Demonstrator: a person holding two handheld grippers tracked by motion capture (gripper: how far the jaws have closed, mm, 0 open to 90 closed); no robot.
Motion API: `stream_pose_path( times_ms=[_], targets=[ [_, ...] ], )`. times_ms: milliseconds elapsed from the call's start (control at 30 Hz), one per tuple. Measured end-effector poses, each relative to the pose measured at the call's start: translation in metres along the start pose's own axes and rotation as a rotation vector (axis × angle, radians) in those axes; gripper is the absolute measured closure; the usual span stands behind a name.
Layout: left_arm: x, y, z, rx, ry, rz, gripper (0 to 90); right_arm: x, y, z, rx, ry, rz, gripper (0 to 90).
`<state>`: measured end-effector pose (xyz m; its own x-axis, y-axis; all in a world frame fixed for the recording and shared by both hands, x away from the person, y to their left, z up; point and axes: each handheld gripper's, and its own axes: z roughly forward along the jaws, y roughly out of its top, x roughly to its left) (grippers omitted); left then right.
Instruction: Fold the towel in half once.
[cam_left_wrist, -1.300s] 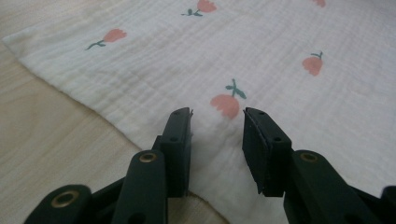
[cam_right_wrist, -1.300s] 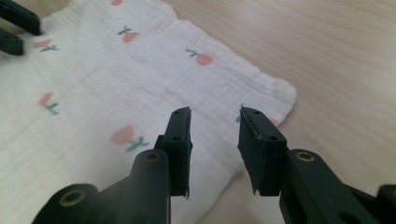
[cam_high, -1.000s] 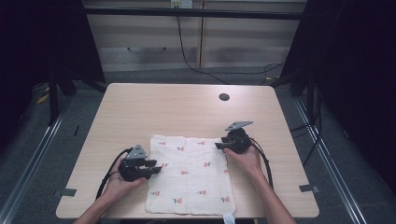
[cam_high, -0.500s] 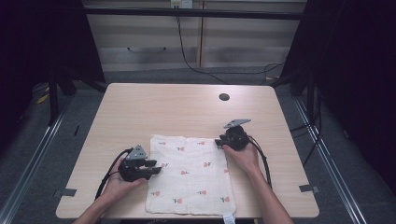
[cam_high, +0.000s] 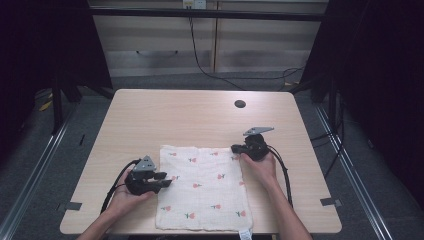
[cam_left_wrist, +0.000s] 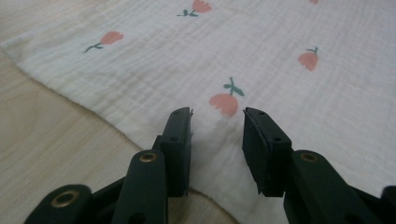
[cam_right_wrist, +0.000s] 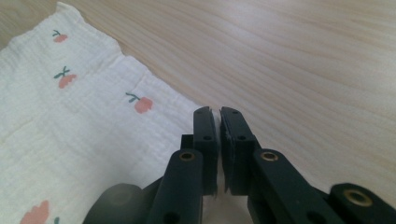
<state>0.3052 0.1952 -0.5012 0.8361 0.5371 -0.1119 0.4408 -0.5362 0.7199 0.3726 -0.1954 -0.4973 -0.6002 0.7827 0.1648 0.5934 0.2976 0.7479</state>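
A white cloth (cam_high: 205, 187) printed with small pink flowers lies flat on the near half of the wooden table (cam_high: 200, 120). At its left edge my left gripper (cam_high: 167, 180) rests low with its jaws apart. In the left gripper view the cloth (cam_left_wrist: 261, 56) shows through the gap of the left gripper (cam_left_wrist: 217, 116). My right gripper (cam_high: 234, 148) sits at the cloth's far right corner. Its jaws have just been closing. In the right gripper view the right gripper (cam_right_wrist: 217, 114) pinches a thin white edge of the cloth (cam_right_wrist: 70, 126).
A dark round hole (cam_high: 240, 104) sits in the tabletop near the far edge. Cables (cam_high: 285, 170) trail from both grippers toward the near edge. Beyond the table are a cabinet (cam_high: 210, 45) and dark curtains.
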Motion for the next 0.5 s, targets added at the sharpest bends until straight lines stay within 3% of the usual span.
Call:
stream_pose_path(
  times_ms=[333, 500],
  targets=[
    [-0.002, 0.000, -0.002, 0.019, 0.000, 0.004, 62.2, -0.002, -0.001, -0.011, -0.027, -0.016, 0.000, 86.2],
    [0.000, 0.002, -0.004, 0.031, -0.022, -0.013, 60.7, -0.001, 0.000, -0.013, -0.021, -0.019, -0.009, 86.2]
  ],
)
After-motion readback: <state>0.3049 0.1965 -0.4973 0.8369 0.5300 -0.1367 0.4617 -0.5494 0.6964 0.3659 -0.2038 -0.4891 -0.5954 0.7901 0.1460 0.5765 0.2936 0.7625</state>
